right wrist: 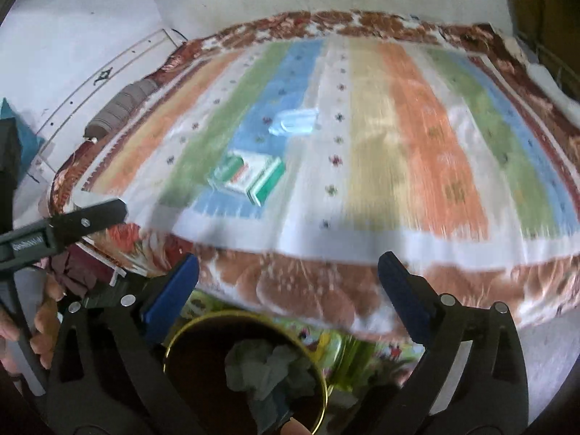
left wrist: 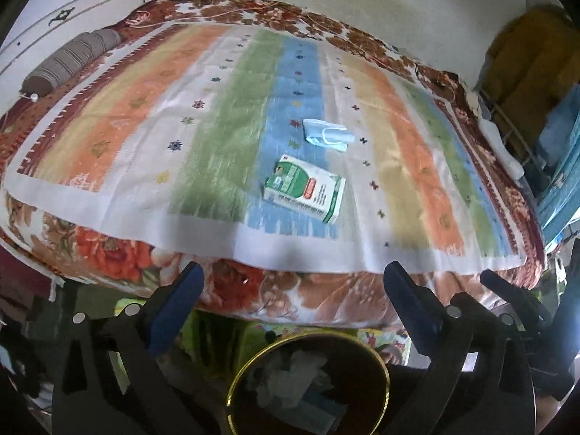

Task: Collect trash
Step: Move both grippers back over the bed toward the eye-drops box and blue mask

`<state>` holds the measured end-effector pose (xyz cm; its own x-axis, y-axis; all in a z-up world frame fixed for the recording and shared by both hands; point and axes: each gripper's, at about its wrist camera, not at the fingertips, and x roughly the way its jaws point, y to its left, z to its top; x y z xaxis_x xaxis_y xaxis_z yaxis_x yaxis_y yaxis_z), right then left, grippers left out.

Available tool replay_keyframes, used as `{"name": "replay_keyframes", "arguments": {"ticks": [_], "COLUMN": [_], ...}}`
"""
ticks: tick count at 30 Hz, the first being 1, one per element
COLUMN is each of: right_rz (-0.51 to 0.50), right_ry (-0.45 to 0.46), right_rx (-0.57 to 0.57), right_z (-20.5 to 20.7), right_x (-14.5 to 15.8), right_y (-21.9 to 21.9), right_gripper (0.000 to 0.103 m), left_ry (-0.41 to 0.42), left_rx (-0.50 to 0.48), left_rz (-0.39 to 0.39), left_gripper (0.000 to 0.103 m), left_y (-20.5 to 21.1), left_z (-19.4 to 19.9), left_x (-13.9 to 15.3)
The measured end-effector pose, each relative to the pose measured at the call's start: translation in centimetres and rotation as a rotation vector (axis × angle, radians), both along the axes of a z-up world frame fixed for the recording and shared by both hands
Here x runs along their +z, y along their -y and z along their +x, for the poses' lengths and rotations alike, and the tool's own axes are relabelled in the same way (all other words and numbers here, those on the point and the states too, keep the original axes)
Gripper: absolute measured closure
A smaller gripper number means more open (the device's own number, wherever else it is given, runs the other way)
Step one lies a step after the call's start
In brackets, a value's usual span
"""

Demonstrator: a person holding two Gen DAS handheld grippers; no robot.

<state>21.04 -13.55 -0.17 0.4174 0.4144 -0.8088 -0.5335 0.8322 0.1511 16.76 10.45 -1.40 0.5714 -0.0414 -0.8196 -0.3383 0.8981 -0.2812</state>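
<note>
A green and white carton (left wrist: 305,189) lies on the striped bed cover, with a crumpled light blue face mask (left wrist: 326,135) just beyond it. Both show blurred in the right wrist view, the carton (right wrist: 250,178) and the mask (right wrist: 294,122). A dark bin with a gold rim (left wrist: 232,391) stands on the floor below the bed edge and holds crumpled white tissue (left wrist: 290,377); it also shows in the right wrist view (right wrist: 174,340). My left gripper (left wrist: 293,282) is open and empty above the bin. My right gripper (right wrist: 288,275) is open and empty, also above the bin.
A grey striped bolster pillow (left wrist: 72,61) lies at the bed's far left by a white headboard. A floral blanket (left wrist: 253,286) hangs over the bed's front edge. Blue and yellow items on a rack (left wrist: 558,137) stand at the right. The left tool (right wrist: 72,224) reaches in from the left.
</note>
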Motion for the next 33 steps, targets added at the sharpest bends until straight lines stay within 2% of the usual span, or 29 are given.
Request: {"name": "replay_keyframes", "arguments": {"ticks": [4,7,9,11,14,23,26,28,33], "right_rz": [-0.032,-0.028,-0.034,-0.035,-0.041,-0.041,0.000,0.023,0.050], "right_ry": [0.040,0.040,0.051,0.053,0.045,0.040,-0.013,-0.039,-0.060], "right_rx": [0.011,0.012,0.014,0.014,0.013,-0.024,-0.049,-0.063,-0.064], "right_z": [1.6,3.1,4.1,4.8,6.3,11.5,13.7,15.0,17.9], "right_x": [0.3,0.4,0.5,0.5,0.2,-1.5,-2.5,-3.0,-4.0], "right_y": [-1.1,-1.8,-2.2,-2.5,-3.0,-5.3,-5.6,-5.9,-7.3], "right_gripper": [0.009,0.009,0.009,0.009,0.009,0.009,0.009,0.009,0.010], "left_ry": [-0.001,-0.007,-0.028,-0.031,-0.039,-0.063,-0.074,-0.092,-0.137], "left_rx": [0.009,0.030,0.043,0.079,0.130,0.205,0.215,0.232,0.334], "left_rz": [0.006,-0.032,-0.103,-0.220,-0.296,-0.324,-0.306,-0.321,-0.363], "left_gripper": [0.006,0.006,0.006,0.006,0.006,0.006,0.006,0.006,0.006], "left_y": [-0.1,-0.6,-1.1,-2.2,-3.1,-4.3,-4.5,-4.7,-5.3], "left_z": [1.8,3.0,3.4,3.3,3.7,6.9,8.0,8.6,9.3], "left_x": [-0.2,-0.7,-1.2,-1.7,-2.5,-4.7,-5.3,-6.0,-7.6]}}
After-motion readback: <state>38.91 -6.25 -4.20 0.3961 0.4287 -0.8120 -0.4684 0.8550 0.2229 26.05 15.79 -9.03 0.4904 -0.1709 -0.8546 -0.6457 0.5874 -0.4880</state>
